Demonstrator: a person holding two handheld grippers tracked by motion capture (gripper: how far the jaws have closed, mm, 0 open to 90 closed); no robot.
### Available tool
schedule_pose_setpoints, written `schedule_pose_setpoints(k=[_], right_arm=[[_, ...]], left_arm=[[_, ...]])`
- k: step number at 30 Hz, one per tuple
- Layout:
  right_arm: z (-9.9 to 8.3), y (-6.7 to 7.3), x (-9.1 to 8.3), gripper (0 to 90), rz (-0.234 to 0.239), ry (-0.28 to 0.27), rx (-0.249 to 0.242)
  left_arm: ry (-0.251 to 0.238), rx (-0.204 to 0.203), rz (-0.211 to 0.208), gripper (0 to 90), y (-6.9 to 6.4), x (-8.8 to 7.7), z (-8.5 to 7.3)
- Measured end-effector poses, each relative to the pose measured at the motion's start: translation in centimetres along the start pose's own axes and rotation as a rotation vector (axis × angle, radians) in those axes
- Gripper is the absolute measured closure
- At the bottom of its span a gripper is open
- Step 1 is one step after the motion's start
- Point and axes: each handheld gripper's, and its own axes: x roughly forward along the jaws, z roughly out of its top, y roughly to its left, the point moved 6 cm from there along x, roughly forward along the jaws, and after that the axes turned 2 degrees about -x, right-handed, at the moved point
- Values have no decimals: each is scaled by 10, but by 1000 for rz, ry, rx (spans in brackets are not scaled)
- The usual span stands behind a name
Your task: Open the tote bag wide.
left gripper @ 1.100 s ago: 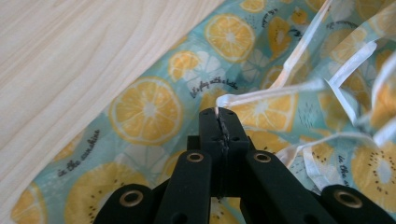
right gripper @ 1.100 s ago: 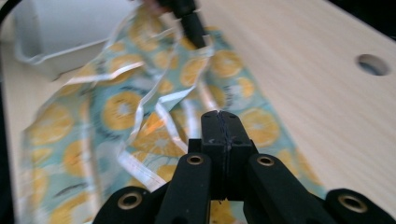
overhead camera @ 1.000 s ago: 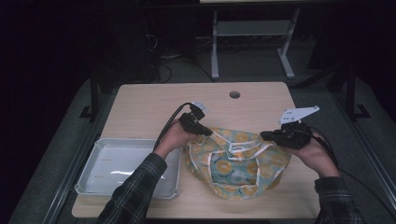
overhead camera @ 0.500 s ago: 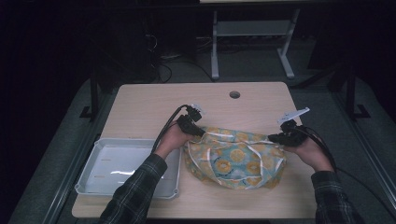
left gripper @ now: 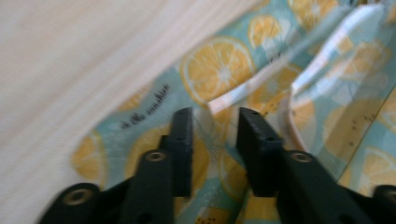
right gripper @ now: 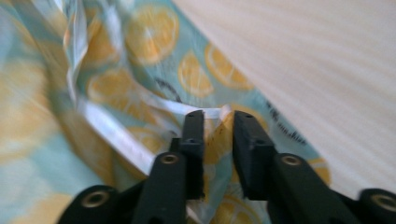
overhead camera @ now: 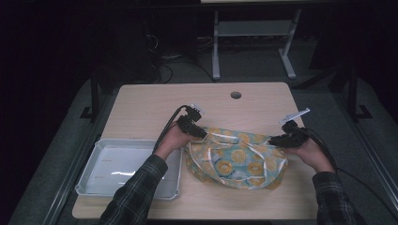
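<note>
High view overhead, facing forward-down on table (overhead camera: 141,103); gripper views close-up; all share lemon-print cloth (overhead camera: 237,157).

Plaid sleeves, black two-jaw grippers

Both forearms wear dark plaid flannel sleeves (overhead camera: 136,197). The left gripper (left gripper: 214,135) and right gripper (right gripper: 218,133) have matte black, flat rectangular jaws on arms with brass-ringed screw holes. In the high view black cables trail toward 6 o'clock, and a grey three-cornered plate (overhead camera: 295,115) tops the right one.

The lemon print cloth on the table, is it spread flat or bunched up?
Bunched up. The lemon print cloth lies in a rumpled heap on the table, with folds and white strips crossing it.
</note>
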Motion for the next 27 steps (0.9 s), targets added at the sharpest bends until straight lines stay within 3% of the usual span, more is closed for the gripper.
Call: schedule_pose_setpoints(k=[2,7,13,16,22,27], right_arm=[[7,1,-10,681,-4,-33,14],[21,7,-31,636,-19,-88,-21],[38,21,-55,623,-17,-138,-72],[44,31,-63,621,-12,-140,-101],[47,55,-68,601,28,-145,-155],[40,75,-56,580,86,-121,-188]], left_arm=[[-24,9,1,591,-1,-6,4],[-50,55,5,522,-6,-26,16],[-112,81,21,505,-10,-55,32],[-148,92,4,513,-19,-67,36],[-124,165,-38,513,-47,-73,32],[-85,207,-88,497,-69,-61,23]])
